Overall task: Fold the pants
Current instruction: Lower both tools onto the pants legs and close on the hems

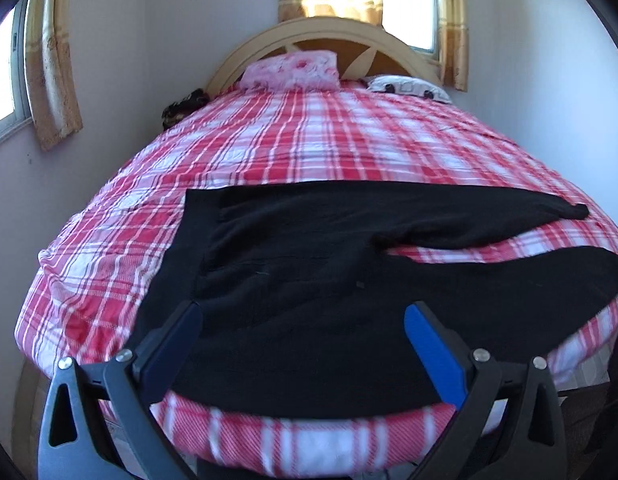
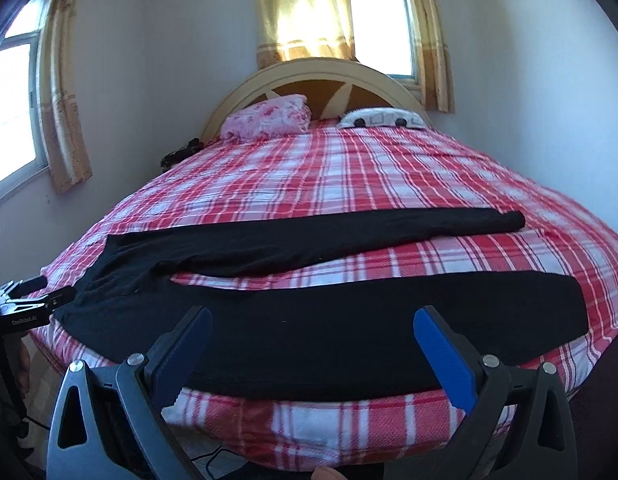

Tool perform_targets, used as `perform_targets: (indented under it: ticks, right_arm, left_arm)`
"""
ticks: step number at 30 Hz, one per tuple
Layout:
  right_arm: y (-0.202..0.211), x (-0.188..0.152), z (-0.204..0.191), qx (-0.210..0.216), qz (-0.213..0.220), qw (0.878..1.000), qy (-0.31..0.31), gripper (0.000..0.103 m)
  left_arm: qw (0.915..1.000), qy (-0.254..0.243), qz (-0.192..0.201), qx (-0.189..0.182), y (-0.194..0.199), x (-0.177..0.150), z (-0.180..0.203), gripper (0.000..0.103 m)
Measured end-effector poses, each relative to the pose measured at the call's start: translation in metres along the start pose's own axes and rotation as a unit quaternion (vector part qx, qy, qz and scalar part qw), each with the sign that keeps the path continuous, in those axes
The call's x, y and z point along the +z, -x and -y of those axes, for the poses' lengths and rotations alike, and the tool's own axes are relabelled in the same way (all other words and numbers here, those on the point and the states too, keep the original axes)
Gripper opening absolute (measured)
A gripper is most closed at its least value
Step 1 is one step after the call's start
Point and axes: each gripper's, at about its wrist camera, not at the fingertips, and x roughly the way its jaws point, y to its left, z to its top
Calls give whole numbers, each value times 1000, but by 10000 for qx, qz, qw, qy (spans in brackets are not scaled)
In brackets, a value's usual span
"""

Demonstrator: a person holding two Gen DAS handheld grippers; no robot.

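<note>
A bed (image 2: pixel 389 168) is seen, covered by a red, pink and white plaid sheet (image 1: pixel 309 140) that is drawn over the mattress and down its near edge. At the far end, against an arched wooden headboard (image 2: pixel 325 76), 2 pillows are laid: a pink floral pillow (image 2: pixel 269 120) on the left and a white patterned pillow (image 2: pixel 383 117) on the right. A dark, unclear bundle (image 2: pixel 181 152) is seen at the far left edge of the bed, beside the wall. Across the near part of the sheet, black pants (image 2: pixel 329 332) are spread flat, with the waist to the left and the 2 legs stretched to the right, parted by a strip of plaid.
</note>
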Motion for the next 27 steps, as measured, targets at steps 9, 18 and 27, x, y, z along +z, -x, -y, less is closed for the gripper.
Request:
perform_targets:
  ticks: [9, 18, 27]
  right_arm:
    - [-66, 85, 166, -1010, -174, 9864, -1281, 92]
    - [-181, 148, 275, -1271, -1008, 9700, -1811, 84]
    - [-266, 157, 315, -1347, -1830, 9597, -1652, 83]
  left_arm:
    - [9963, -103, -201, 829, -80, 74, -66, 103]
    - [9918, 455, -953, 717, -161, 112, -117, 103]
    - [9857, 547, -1486, 569, -210, 120, -139, 103]
